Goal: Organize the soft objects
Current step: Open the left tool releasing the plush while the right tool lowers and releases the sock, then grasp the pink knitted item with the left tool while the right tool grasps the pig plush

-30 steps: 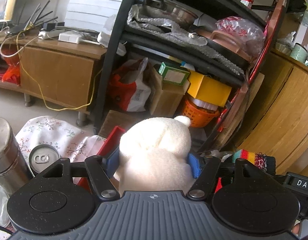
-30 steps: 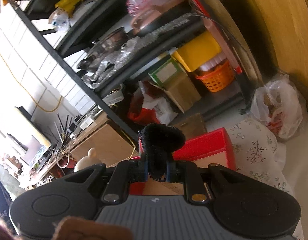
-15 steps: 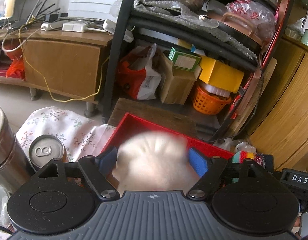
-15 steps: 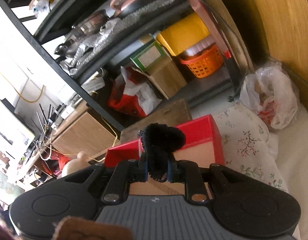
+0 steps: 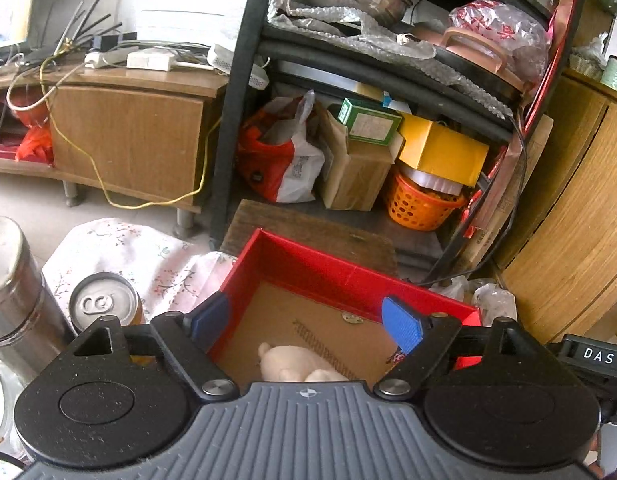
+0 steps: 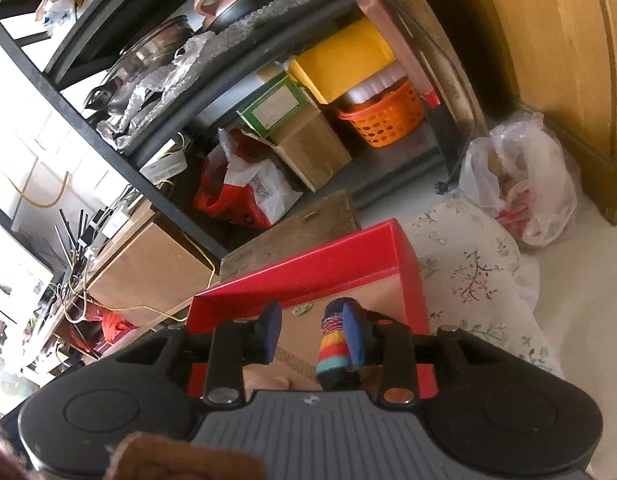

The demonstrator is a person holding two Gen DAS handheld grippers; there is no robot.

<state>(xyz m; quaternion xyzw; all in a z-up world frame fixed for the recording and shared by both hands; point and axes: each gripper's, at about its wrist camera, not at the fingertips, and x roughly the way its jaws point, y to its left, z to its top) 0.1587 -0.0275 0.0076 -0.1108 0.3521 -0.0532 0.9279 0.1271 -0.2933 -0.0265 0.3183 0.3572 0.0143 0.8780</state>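
Observation:
A red box [image 5: 332, 270] with a cardboard floor sits on the flowered cloth. A cream plush toy [image 5: 296, 366] lies on the box floor. My left gripper [image 5: 308, 326] is open and empty above it. In the right wrist view the same red box [image 6: 320, 264] lies below my right gripper [image 6: 313, 332], which is open. A striped, multicoloured sock [image 6: 333, 346] hangs against the inner face of its right finger, over the box. A bit of the cream plush [image 6: 268, 384] shows under it.
A steel flask [image 5: 12, 292] and a drink can [image 5: 102, 304] stand left of the box. A black shelf rack [image 5: 236, 100] with boxes, an orange basket [image 5: 422, 204] and bags stands behind. A wooden cabinet [image 5: 568, 208] is at the right, a plastic bag [image 6: 520, 188] on the floor.
My left gripper opened and the cream plush dropped into the red box. My right gripper opened, moved over the box, and the sock slid down from between its fingers.

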